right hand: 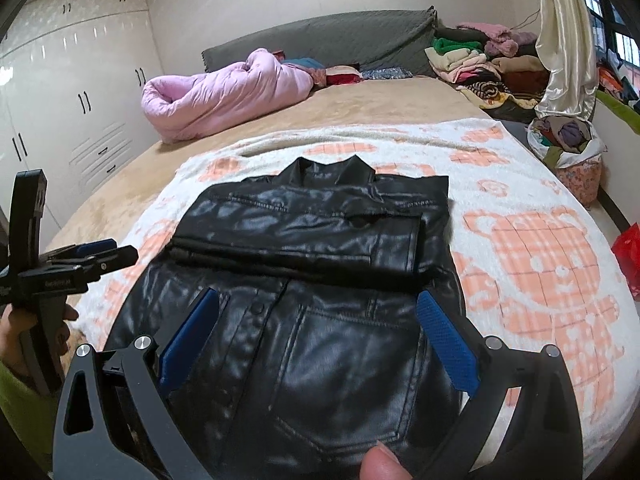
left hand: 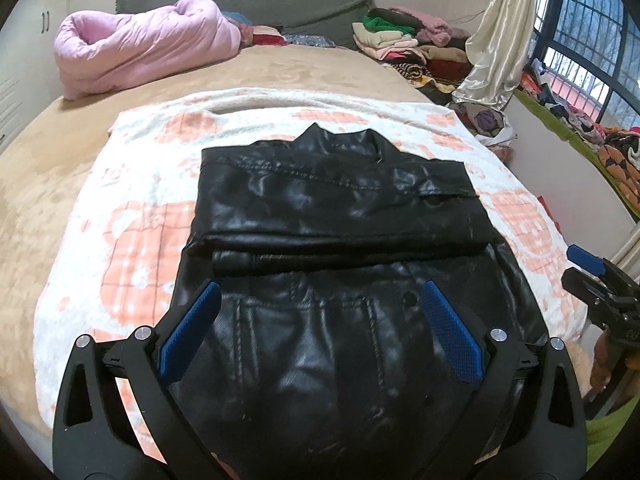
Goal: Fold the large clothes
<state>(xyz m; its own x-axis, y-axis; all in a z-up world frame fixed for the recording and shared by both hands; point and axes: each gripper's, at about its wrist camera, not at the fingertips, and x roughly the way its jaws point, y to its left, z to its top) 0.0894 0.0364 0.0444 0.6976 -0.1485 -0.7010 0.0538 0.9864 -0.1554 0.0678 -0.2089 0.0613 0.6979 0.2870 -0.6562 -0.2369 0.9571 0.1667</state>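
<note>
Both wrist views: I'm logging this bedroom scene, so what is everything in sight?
Leather jacket: one, black, sleeves folded across, on the blanket.
Blanket: one, white with orange bears, on the bed.
Bed: one, tan cover.
Quilt: one, pink, bundled near the headboard.
Headboard: one, grey.
Clothes pile: one, mixed colours, far right corner.
Curtain: one, cream, by the window.
Wardrobe: one, white, left wall.
Left gripper: blue pads, open over the jacket.
Right gripper: blue pads, open over the jacket.

A glossy black leather jacket (right hand: 312, 256) lies on a white towel with orange bear print (right hand: 532, 248), sleeves folded across its chest. The right gripper (right hand: 318, 304) hovers above its lower half, blue-padded fingers (right hand: 446, 340) spread wide. The left gripper (right hand: 94, 254) is at left, hand-held.
</note>
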